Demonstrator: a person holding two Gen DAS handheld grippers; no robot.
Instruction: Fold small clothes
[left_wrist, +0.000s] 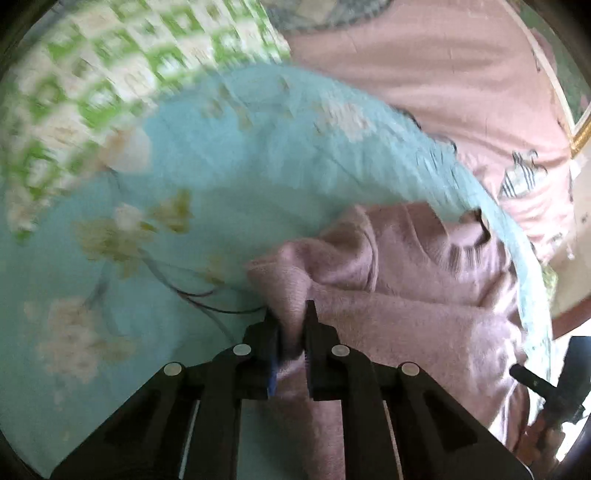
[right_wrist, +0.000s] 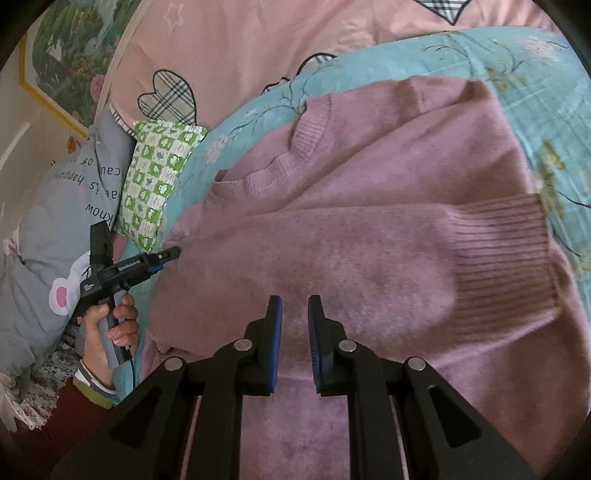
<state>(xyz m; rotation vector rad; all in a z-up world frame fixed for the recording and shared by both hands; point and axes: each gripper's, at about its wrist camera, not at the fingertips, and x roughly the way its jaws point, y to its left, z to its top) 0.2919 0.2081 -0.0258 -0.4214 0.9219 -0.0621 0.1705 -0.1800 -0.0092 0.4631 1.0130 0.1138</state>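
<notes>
A bed covered by a turquoise floral sheet (right_wrist: 517, 66) is carrying a pink sweater (right_wrist: 369, 229), which is lying spread directly ahead of and under the right claw (right_wrist: 295, 306), with a green checked pillow (right_wrist: 155, 177) resting far to its left.

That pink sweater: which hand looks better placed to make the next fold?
Probably the left. The left gripper already pinches the pink sweater at its edge; the right gripper hovers open above it, holding nothing.
</notes>
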